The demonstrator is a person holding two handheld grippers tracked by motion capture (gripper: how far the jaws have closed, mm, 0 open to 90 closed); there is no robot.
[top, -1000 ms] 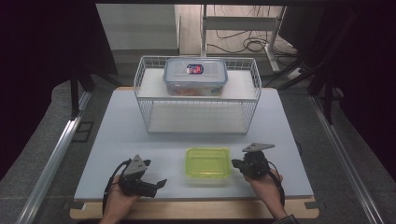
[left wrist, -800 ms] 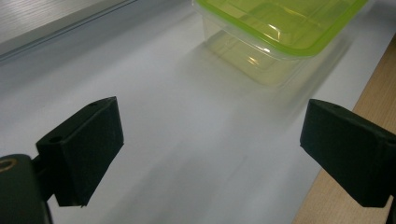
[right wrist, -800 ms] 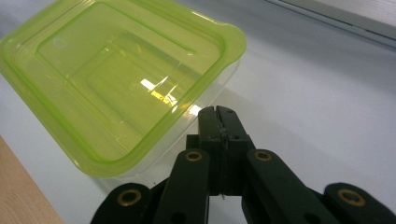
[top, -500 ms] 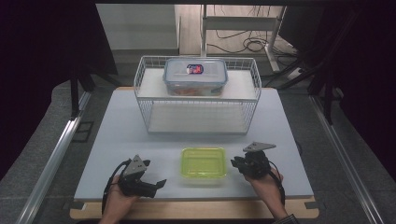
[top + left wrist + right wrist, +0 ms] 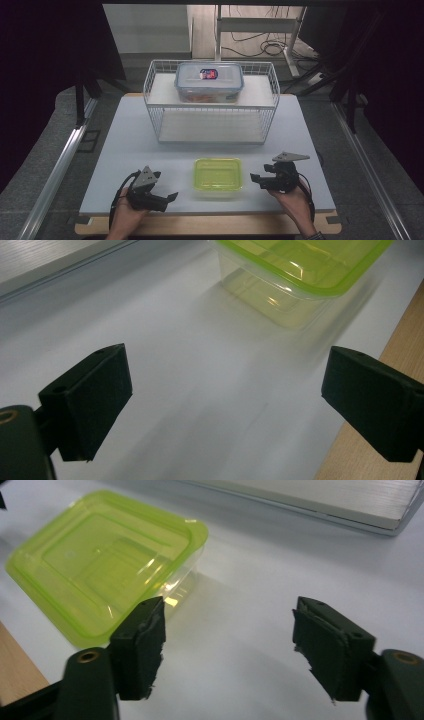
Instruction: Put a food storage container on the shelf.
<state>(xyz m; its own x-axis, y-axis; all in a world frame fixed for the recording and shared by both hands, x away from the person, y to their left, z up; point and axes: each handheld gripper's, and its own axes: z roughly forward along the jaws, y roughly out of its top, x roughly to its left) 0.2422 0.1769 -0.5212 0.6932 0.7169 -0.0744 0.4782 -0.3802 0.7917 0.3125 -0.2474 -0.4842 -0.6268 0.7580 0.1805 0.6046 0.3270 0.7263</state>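
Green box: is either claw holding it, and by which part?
Neither. The green box sits free on the table between the open left claw and right claw.

1. Grippers: two, a left gripper (image 5: 167, 197) and a right gripper (image 5: 256, 177).
2. Green-lidded boxes (image 5: 218, 173): one.
3. Clear lidded boxes (image 5: 209, 81): one.
4. Wire baskets (image 5: 215, 124): one.
5. Tables (image 5: 125, 145): one.

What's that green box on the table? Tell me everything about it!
The green box is a shallow, see-through plastic container with rounded corners and a yellow-green lid snapped on top. It looks empty. It sits flat on the white table, near the front edge, in front of the wire basket. Nothing grips it; it lies between the two grippers, and only the table touches it.
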